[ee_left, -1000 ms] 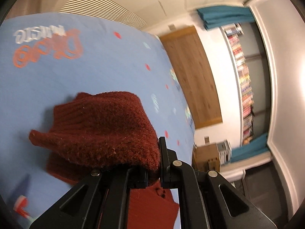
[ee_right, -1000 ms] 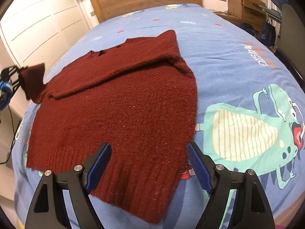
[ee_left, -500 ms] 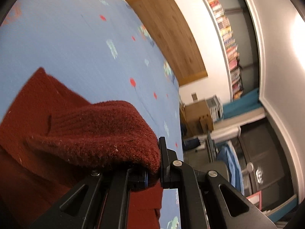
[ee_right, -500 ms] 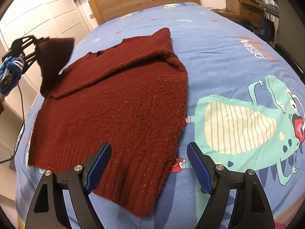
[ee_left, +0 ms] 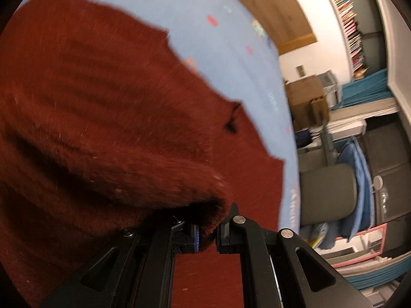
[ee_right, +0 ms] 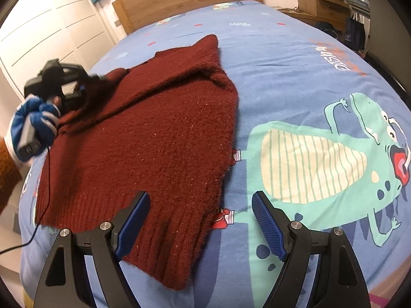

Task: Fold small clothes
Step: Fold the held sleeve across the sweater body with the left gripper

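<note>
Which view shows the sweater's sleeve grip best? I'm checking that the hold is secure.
The left wrist view: the left gripper is shut on the dark red sweater's sleeve cuff, seen close between its fingers. The right wrist view shows that grip only small and blurred, far left.

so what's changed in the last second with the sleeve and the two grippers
The left gripper, shut on the cuff of the dark red knitted sweater's sleeve, has carried it from beyond the bed's edge up and inward, over the sweater's body, folding it across. The right gripper stayed open, hovering over the hem, and the sweater's body stayed flat on the blue dinosaur-print bedsheet.
</note>
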A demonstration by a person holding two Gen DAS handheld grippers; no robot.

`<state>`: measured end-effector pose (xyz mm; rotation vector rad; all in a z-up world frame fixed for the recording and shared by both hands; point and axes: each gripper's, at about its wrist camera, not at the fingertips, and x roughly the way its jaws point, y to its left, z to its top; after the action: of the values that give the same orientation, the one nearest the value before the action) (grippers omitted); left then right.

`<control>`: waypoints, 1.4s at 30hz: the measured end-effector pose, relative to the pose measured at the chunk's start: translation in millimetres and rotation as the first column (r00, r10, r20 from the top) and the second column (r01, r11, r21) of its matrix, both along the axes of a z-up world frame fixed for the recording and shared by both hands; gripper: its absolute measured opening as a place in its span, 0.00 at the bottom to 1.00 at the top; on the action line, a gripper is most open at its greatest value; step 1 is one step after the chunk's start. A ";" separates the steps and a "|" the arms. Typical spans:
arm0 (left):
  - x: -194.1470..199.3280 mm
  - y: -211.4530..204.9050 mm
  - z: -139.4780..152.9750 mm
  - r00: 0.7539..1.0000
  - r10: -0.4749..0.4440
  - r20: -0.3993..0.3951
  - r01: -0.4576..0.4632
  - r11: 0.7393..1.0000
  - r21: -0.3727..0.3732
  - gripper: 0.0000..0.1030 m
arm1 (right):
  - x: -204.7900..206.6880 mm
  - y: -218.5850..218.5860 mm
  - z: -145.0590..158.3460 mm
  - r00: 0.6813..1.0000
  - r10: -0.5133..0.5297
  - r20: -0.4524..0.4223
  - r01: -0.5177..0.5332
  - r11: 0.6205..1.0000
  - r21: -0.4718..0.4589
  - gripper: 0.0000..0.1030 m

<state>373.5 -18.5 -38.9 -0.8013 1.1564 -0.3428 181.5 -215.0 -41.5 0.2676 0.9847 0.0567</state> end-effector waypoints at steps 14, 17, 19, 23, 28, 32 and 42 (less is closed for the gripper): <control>-27.6 58.1 -0.1 0.993 0.121 -0.002 -0.121 0.989 -0.085 0.25 | 7.2 3.5 -1.6 1.000 0.015 0.010 -0.015 1.000 0.011 0.80; -14.1 65.2 -1.0 0.985 0.173 -0.001 -0.172 0.981 -0.086 0.24 | 7.4 2.7 -1.8 1.000 0.016 0.010 -0.016 1.000 0.011 0.80; -10.6 73.0 -4.0 0.979 0.202 0.000 -0.201 0.975 -0.096 0.23 | 8.1 1.0 -1.7 1.000 0.014 0.011 -0.014 1.000 0.013 0.80; -3.0 63.9 -3.9 0.979 0.205 0.020 -0.202 0.975 -0.090 0.07 | 7.2 -2.0 -1.4 1.000 0.009 0.015 -0.010 1.000 0.020 0.80; 2.6 30.7 5.2 0.990 0.125 0.061 -0.121 0.990 -0.066 0.06 | 7.7 -4.8 -1.8 1.000 0.011 0.017 -0.012 1.000 0.026 0.80; 10.0 -5.6 14.6 0.995 0.050 0.082 -0.048 0.999 -0.025 0.06 | 6.3 -6.8 -1.2 1.000 0.008 0.019 -0.009 1.000 0.028 0.80; 12.4 -68.0 19.3 0.991 -0.112 0.075 0.104 0.989 0.104 0.06 | 0.1 -13.1 -4.5 1.000 -0.008 0.013 0.007 0.999 0.035 0.80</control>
<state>385.9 -86.5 -19.6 -0.6331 1.1344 -0.4002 181.6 -228.1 -46.0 0.3031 0.9707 0.0689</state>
